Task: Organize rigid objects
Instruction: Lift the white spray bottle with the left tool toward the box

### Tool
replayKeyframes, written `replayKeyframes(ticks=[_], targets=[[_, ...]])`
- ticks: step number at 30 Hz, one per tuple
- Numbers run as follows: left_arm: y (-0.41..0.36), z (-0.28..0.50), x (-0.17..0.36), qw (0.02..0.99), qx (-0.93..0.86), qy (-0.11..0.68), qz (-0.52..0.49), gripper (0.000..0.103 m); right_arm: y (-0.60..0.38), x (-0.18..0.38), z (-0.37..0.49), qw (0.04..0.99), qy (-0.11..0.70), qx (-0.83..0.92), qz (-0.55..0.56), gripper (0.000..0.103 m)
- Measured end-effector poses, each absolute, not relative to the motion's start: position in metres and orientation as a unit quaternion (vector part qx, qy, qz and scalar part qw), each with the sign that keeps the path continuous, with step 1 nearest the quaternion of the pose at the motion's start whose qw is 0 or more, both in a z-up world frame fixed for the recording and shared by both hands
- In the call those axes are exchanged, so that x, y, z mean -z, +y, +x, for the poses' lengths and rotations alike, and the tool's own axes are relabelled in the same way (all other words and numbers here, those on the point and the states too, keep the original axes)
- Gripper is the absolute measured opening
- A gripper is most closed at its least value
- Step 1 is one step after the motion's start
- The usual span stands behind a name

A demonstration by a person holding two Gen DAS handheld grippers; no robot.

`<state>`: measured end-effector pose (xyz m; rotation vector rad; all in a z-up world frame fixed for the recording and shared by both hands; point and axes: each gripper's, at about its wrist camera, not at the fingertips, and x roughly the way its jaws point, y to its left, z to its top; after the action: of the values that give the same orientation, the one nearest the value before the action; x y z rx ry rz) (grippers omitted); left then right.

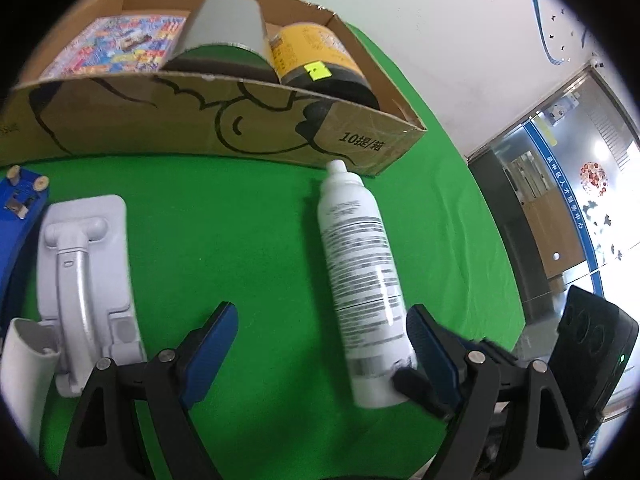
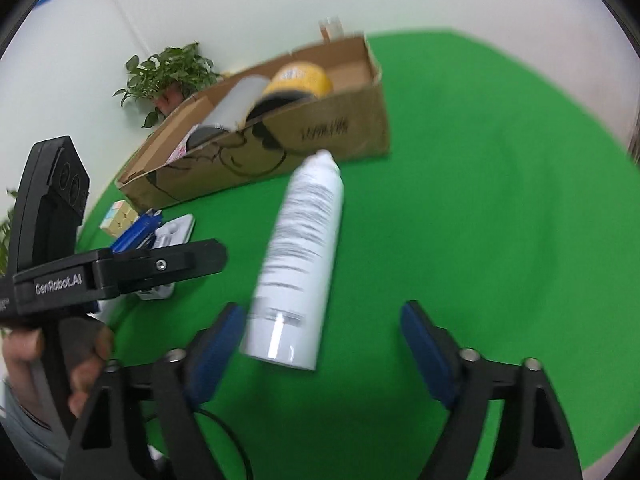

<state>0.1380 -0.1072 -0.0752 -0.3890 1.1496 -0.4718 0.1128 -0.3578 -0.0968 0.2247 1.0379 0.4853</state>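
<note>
- A green cloth [image 1: 248, 240] covers the table, and everything sits on it.
- A cardboard box [image 1: 200, 120] lies at the far side, open on top, with a black cartoon drawn on its near wall.
- Inside the box, from left to right, lie a colourful book [image 1: 116, 44], a grey cylinder [image 1: 228, 24] on its side and a yellow can [image 1: 312, 52] with a small bright sticker.
- A white spray bottle [image 1: 360, 280] lies on its side on the cloth, just near of the box, its nozzle pointing toward the box wall.
- A grey plastic stand [image 1: 84, 272] lies flat at the near left, with a blue tool [image 1: 20, 200] beside it on the left.
- The left gripper [image 1: 320, 340] has its jaws spread wide; the bottle's base lies between them, close against the right pad, but not squeezed.
- The right gripper [image 2: 324, 336] also stands spread, with the bottle's base inside the gap near its left pad [image 2: 218, 344].
- A small pastel cube [image 2: 122, 216] sits by the box's left corner.
</note>
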Motion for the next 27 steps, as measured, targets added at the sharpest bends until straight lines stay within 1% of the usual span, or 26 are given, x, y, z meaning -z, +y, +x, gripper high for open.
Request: replayKeyframes(ticks=[1, 2, 3, 4, 5, 6, 12, 13, 16, 17, 19, 27], targets=[[-0.108, 0.141, 0.077, 0.793, 0.222, 0.537, -0.184, 0.084, -0.351, 0.1, 0.114, 0.828, 0.495, -0.239, 0.109, 0.068], [-0.11, 0.144, 0.078, 0.791, 0.222, 0.54, -0.182, 0.082, -0.342, 0.102, 0.115, 0.822, 0.5, -0.25, 0.109, 0.063], [-0.111, 0.146, 0.08, 0.788, 0.224, 0.545, -0.179, 0.082, -0.334, 0.106, 0.113, 0.817, 0.505, -0.257, 0.108, 0.058], [-0.111, 0.148, 0.083, 0.785, 0.225, 0.549, -0.179, 0.081, -0.325, 0.109, 0.114, 0.81, 0.512, -0.265, 0.108, 0.055], [-0.11, 0.149, 0.085, 0.781, 0.225, 0.554, -0.182, 0.078, -0.318, 0.112, 0.113, 0.805, 0.517, -0.27, 0.108, 0.049], [-0.11, 0.149, 0.085, 0.781, 0.225, 0.553, -0.184, 0.078, -0.314, 0.114, 0.114, 0.802, 0.52, -0.274, 0.108, 0.046], [-0.111, 0.144, 0.086, 0.777, 0.226, 0.559, -0.18, 0.076, -0.294, 0.111, 0.1, 0.815, 0.512, -0.27, 0.042, 0.045], [-0.111, 0.142, 0.085, 0.779, 0.225, 0.558, -0.177, 0.073, -0.292, 0.11, 0.097, 0.818, 0.508, -0.268, 0.029, 0.045], [-0.118, 0.144, 0.086, 0.779, 0.226, 0.561, -0.166, 0.058, -0.28, 0.107, 0.09, 0.827, 0.496, -0.263, -0.015, 0.045], [-0.122, 0.143, 0.086, 0.781, 0.224, 0.561, -0.161, 0.056, -0.276, 0.107, 0.089, 0.827, 0.495, -0.265, -0.019, 0.045], [-0.125, 0.14, 0.085, 0.787, 0.218, 0.558, -0.15, 0.054, -0.271, 0.107, 0.088, 0.83, 0.492, -0.262, -0.025, 0.045], [-0.13, 0.129, 0.084, 0.802, 0.205, 0.543, -0.141, 0.053, -0.273, 0.107, 0.092, 0.827, 0.495, -0.267, -0.012, 0.045]])
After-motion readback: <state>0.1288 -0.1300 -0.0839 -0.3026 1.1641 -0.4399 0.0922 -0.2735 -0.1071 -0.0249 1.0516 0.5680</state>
